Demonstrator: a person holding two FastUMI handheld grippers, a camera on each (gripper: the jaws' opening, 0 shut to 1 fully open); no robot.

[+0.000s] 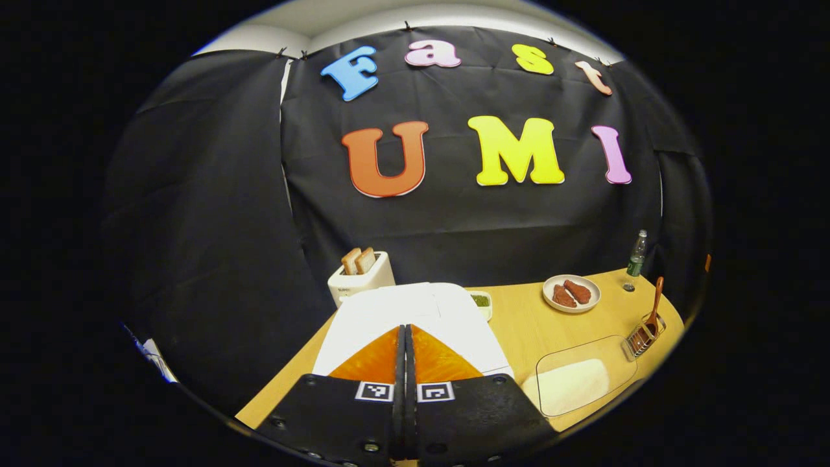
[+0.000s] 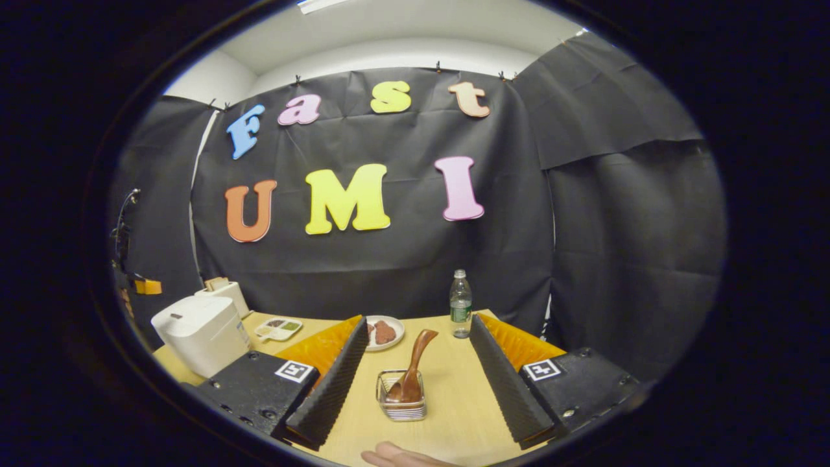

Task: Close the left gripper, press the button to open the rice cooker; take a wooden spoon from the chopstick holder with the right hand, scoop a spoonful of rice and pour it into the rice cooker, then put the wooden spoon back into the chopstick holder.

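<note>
A white rice cooker point(image 1: 415, 318) with its lid down stands on the wooden table, right in front of my left gripper point(image 1: 406, 331), which is shut with its fingers pressed together above the lid. From the right gripper view the cooker point(image 2: 202, 332) sits at the far left. A wooden spoon point(image 2: 411, 370) leans in a wire chopstick holder point(image 2: 401, 397) between the spread fingers of my open right gripper point(image 2: 415, 363), a little ahead of them. A clear container of rice point(image 1: 574, 383) lies to the right of the cooker, near the holder point(image 1: 643, 336).
A toaster point(image 1: 360, 275) with two bread slices stands behind the cooker. A plate of meat point(image 1: 571, 293), a small divided dish point(image 2: 279, 328) and a bottle point(image 2: 460, 305) sit toward the back of the table. A fingertip point(image 2: 395, 457) shows at the near edge.
</note>
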